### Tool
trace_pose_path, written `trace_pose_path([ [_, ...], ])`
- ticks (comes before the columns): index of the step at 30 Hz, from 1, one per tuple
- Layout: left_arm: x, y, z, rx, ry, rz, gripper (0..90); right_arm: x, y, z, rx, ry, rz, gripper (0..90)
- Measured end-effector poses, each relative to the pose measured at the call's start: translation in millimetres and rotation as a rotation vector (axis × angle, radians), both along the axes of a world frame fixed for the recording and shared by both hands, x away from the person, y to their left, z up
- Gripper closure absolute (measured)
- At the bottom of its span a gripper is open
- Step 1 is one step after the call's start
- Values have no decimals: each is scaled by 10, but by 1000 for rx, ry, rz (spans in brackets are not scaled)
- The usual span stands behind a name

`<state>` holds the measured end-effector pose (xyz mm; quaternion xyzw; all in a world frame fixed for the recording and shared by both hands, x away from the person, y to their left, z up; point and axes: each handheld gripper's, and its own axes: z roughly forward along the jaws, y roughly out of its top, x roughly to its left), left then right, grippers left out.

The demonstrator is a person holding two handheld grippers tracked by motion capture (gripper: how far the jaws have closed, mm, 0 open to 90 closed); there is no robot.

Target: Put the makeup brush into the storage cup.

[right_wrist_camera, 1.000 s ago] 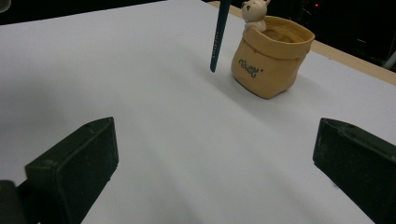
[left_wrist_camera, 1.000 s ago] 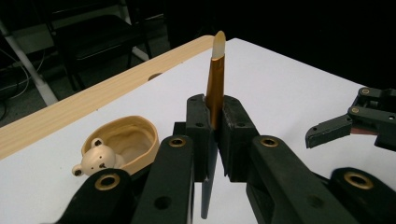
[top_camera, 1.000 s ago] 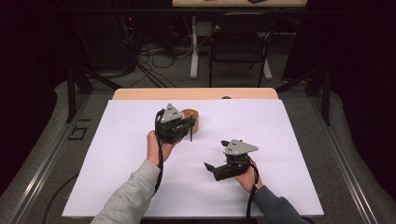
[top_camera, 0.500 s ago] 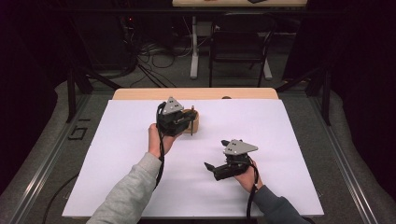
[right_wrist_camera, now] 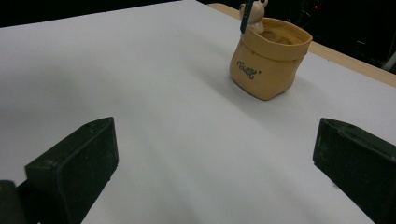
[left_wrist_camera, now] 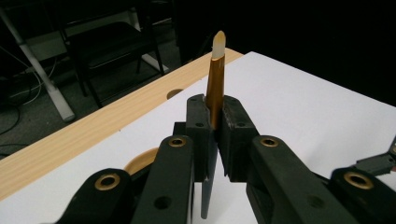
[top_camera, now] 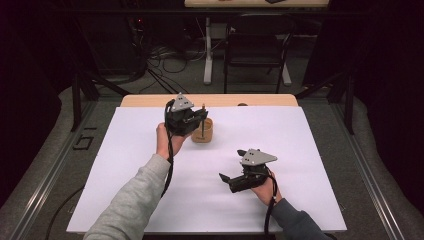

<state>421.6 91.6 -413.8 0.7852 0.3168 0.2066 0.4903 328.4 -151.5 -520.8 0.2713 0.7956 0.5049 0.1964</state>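
Note:
A tan, sack-shaped pot with dark lettering stands on the white sheet near the far edge; in the right gripper view the pot has a small bear figure at its rim. My left gripper hovers just left of and above the pot, shut on a pen held upright. The pen has an amber barrel, a pale tip and a dark blue lower end. That dark end reaches down to the pot's mouth. My right gripper rests low at the near right, open and empty, pointing toward the pot.
The white sheet covers most of the table. A bare wooden strip with a round hole runs along the far edge. Beyond it are a chair, table legs and floor cables. Dark surroundings flank both sides.
My left gripper, holding the pen, has shifted slightly toward the far edge and up, uncovering more of the pot. The right gripper has stayed still.

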Motion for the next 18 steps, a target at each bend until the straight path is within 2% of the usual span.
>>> trace_pose_path([
  [3, 42, -12, 19, -2, -7, 8, 836, -1, 8, -6, 7, 22, 2, 0],
  [9, 110, -60, 23, 4, -9, 15, 836, -10, -21, 7, 10, 35, 11, 0],
  [18, 171, -98, 61, 14, -25, 18, 836, -3, -19, -2, 6, 34, 5, 0],
])
